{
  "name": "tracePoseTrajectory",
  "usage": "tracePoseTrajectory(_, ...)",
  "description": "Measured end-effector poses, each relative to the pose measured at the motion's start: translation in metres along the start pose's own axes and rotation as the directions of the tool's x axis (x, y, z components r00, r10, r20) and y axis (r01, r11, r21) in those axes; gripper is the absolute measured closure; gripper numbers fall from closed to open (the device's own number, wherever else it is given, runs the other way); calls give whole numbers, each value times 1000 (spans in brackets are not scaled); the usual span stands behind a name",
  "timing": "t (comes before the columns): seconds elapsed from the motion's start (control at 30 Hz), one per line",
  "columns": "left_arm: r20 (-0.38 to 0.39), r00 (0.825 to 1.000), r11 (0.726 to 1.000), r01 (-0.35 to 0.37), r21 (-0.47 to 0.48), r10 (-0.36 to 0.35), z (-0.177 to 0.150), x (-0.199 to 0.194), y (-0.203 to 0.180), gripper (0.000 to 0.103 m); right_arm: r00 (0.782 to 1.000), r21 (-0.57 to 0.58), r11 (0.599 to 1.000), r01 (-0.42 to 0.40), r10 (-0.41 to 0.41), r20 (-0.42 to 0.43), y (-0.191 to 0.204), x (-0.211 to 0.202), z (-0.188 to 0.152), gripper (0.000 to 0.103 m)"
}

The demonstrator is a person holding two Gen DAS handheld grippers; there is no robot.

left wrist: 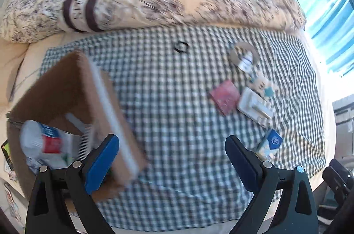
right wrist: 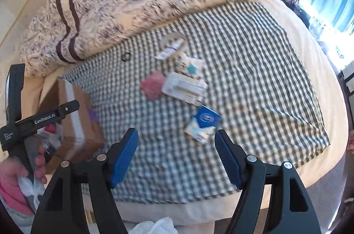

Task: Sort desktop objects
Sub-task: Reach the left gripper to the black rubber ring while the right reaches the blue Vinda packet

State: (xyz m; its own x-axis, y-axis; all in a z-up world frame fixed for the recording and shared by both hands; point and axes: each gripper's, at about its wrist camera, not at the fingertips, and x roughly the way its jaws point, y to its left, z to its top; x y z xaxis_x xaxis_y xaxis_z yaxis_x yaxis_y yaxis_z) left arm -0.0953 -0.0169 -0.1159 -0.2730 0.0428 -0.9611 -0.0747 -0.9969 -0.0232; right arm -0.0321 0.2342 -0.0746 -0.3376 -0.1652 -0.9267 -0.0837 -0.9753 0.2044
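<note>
Claws both gaping wide, left claw (left wrist: pixel 172 158) and right claw (right wrist: pixel 176 156) holding nothing. Cardboard box (left wrist: pixel 73 87) sits at 9 o'clock on the checkered cloth (left wrist: pixel 168 87), blue carton (right wrist: pixel 204 123) and pink packet (right wrist: pixel 152 84) loose around 3.

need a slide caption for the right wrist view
Open right gripper above a checked cloth, nearing a blue-and-white carton; cardboard box at left.

blur: cardboard box (left wrist: pixel 73 87) contents were smeared | labels: blue carton (right wrist: pixel 204 123) print was unreadable | hidden: left gripper fingers in right view
</note>
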Motion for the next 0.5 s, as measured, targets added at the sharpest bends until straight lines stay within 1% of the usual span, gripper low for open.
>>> tracePoseTrajectory(0.07, -8, 1000, 1000, -11, -2, 11, -1, 11, -20, 4, 1000, 0, 1000, -11, 11, -28, -14, 11, 1, 31)
tracePoseTrajectory(0.23, -37, 999, 998, -26, -56, 24, -1, 41, -49, 4, 993, 3, 999, -53, 53, -103, -40, 39, 9, 31)
tracePoseTrajectory(0.37, -44, 998, 997, -44, -57, 42, 8, 60, -60, 4, 988, -3, 997, -73, 72, -140, -49, 58, 13, 31)
tracePoseTrajectory(0.5, -36, 998, 995, -52, -80, 49, 29, 73, -58, 4, 980, 14, 997, -78, 79, -182, -56, 81, 14, 31)
